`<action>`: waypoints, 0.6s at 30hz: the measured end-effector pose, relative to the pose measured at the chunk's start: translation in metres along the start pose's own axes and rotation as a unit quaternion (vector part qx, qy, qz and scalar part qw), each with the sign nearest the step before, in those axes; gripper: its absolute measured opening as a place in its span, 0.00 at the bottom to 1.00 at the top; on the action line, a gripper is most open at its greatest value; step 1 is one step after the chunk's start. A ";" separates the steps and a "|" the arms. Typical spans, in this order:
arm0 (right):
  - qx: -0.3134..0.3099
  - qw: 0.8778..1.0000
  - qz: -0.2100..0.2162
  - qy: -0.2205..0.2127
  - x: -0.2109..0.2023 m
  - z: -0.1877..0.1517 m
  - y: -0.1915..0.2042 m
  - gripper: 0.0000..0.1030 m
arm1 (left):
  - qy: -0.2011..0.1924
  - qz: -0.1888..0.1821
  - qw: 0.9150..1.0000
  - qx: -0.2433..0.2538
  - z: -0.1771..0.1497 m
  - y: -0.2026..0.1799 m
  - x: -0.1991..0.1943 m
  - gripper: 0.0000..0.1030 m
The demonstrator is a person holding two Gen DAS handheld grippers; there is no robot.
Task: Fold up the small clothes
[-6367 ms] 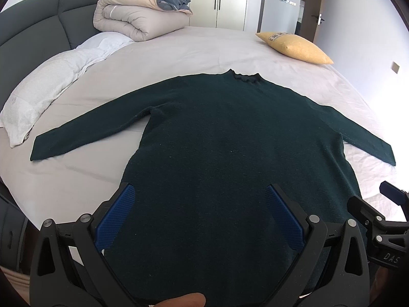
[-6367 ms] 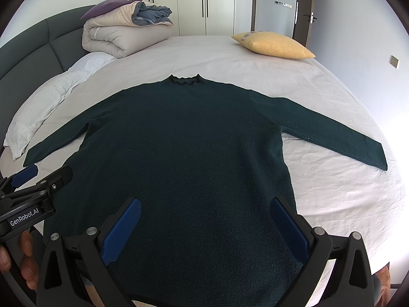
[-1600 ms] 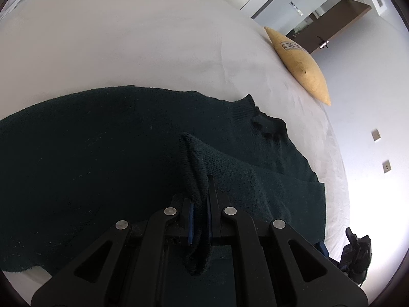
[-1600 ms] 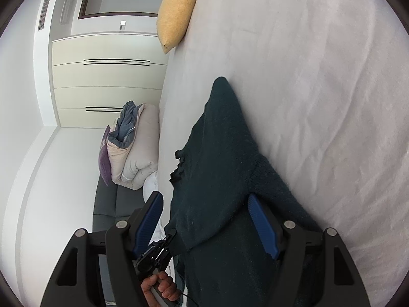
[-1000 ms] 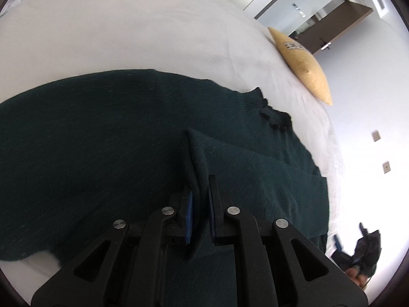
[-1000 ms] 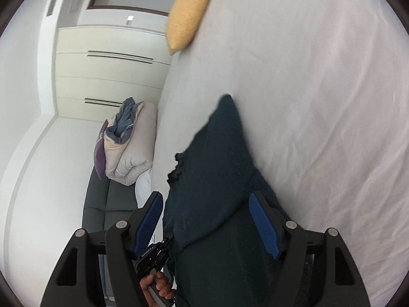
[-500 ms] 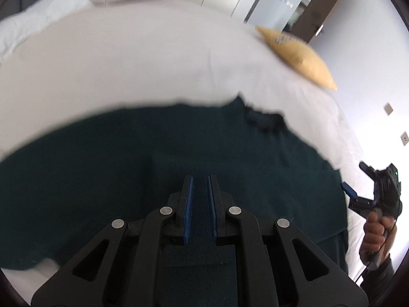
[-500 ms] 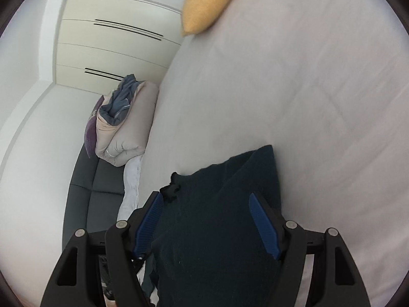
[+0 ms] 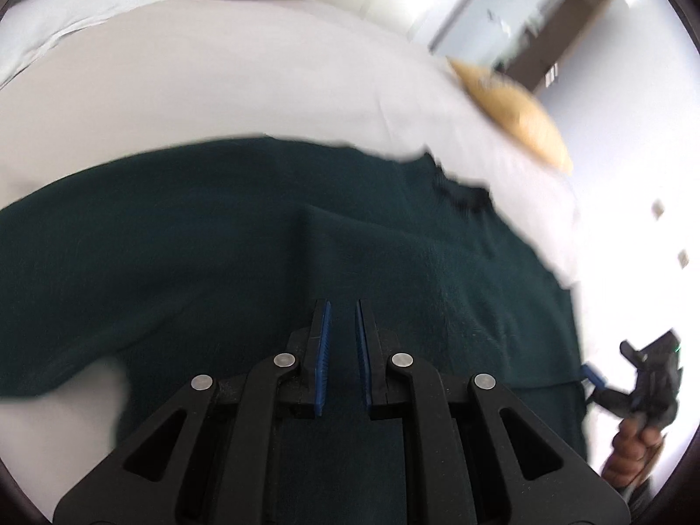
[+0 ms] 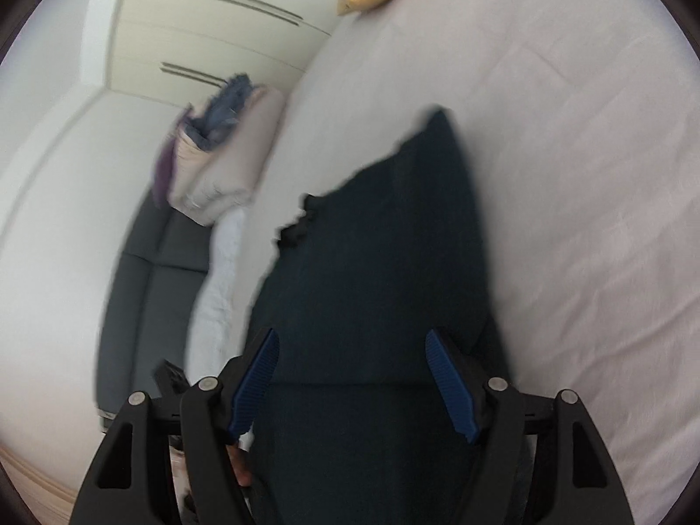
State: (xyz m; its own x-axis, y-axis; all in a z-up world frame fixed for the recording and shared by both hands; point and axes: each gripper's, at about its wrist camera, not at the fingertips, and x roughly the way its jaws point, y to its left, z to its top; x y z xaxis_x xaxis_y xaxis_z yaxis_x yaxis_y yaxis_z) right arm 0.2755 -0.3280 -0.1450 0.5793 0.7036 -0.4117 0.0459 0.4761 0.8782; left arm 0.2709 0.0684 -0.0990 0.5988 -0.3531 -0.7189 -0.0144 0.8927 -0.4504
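Only the left wrist view showed the right gripper (image 9: 590, 378) beside the dark green sweater (image 9: 197, 253), which lay sleeves-folded on the bed (image 9: 218, 87). Left gripper (image 9: 340, 306) jaws stood slightly parted, empty; right gripper's stood wide, empty.

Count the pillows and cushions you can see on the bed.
2. A yellow cushion lies at the far right side of the bed, beyond the sweater. A white pillow lies at the far left, by the headboard. Others may be out of frame.
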 end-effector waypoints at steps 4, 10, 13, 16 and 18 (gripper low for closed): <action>-0.023 0.998 -0.057 0.026 0.016 -0.011 -0.004 0.73 | -0.041 -0.015 0.994 -0.104 -0.012 0.065 -0.052 0.54; -0.038 0.999 0.001 -0.019 -0.018 -0.030 0.033 0.71 | -0.156 -0.021 0.940 -0.302 -0.058 0.196 -0.142 0.84; -0.048 0.999 0.015 -0.018 -0.023 -0.041 0.048 0.72 | -0.192 -0.037 0.896 -0.399 -0.088 0.255 -0.168 0.83; -0.048 0.999 0.025 -0.007 -0.020 -0.053 0.057 0.72 | -0.222 -0.065 0.865 -0.445 -0.098 0.290 -0.187 0.83; -0.047 0.999 0.027 -0.002 -0.017 -0.058 0.061 0.72 | -0.230 -0.069 0.851 -0.467 -0.097 0.304 -0.193 0.83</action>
State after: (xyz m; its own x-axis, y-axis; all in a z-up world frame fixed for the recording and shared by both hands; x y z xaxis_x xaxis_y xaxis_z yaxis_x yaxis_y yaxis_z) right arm 0.2212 -0.2798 -0.0989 0.5817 0.7279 -0.3630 -0.0617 0.4844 0.8727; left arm 0.0732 0.3804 -0.1488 0.8931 -0.0973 -0.4393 -0.4211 0.1631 -0.8922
